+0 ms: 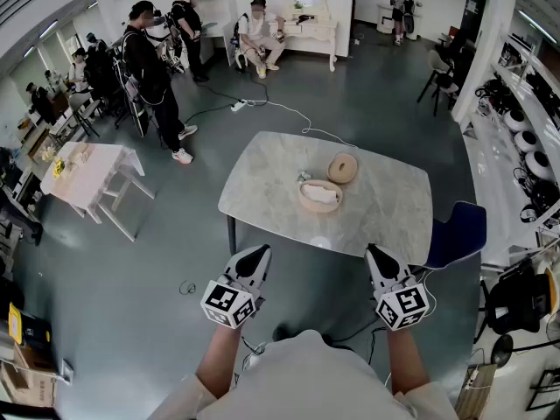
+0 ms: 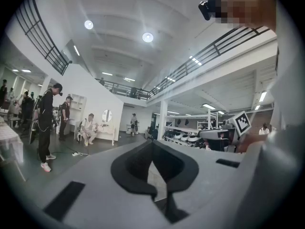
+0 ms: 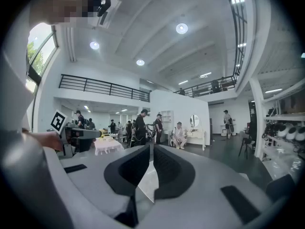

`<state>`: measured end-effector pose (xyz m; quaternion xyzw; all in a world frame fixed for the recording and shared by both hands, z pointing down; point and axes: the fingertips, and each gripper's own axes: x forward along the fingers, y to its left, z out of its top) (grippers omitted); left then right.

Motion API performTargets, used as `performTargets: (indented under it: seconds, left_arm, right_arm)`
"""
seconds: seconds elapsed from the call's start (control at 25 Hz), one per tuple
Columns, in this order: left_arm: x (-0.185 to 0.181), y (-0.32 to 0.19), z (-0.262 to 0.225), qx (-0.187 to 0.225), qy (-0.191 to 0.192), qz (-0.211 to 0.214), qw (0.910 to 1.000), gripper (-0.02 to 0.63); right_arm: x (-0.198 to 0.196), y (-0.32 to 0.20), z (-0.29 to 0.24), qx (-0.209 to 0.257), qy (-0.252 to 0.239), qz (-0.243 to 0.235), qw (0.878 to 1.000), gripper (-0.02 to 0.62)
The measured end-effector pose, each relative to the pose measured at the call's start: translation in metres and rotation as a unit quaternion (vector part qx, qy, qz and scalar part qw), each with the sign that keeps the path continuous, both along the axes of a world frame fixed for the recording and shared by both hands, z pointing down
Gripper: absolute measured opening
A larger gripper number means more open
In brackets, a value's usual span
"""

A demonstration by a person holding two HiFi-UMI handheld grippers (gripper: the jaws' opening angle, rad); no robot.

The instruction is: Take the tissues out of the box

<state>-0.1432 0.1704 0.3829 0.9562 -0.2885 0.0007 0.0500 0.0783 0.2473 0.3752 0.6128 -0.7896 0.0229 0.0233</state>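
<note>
A round wooden tissue box (image 1: 320, 195) with white tissues in it stands near the middle of the grey marble table (image 1: 262, 173). Its round lid (image 1: 341, 166) lies just behind it. Both grippers hang in the air short of the table's near edge, close to the person's body and far from the box. The left gripper (image 1: 254, 254) is shut with its tips together and nothing between them; in its own view it (image 2: 152, 142) points up into the room. The right gripper (image 1: 376, 252) is also shut and empty, and in its view its tips (image 3: 150, 147) meet.
A blue chair (image 1: 457, 233) stands at the table's right corner. A white table (image 1: 87, 169) is off to the left. Several people stand or sit at the back. A cable runs over the floor behind the table. Shelves line the right wall.
</note>
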Motion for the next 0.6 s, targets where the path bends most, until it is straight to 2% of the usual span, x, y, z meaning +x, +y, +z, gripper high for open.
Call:
performTargets:
  seconds: [0.6]
  left_arm:
    - [0.004,0.0031,0.0031,-0.007,0.003,0.009,0.9999,0.006]
  right_arm:
    - [-0.0019,0.0008,-0.0018,-0.002,-0.007,0.002,1.0,0.046]
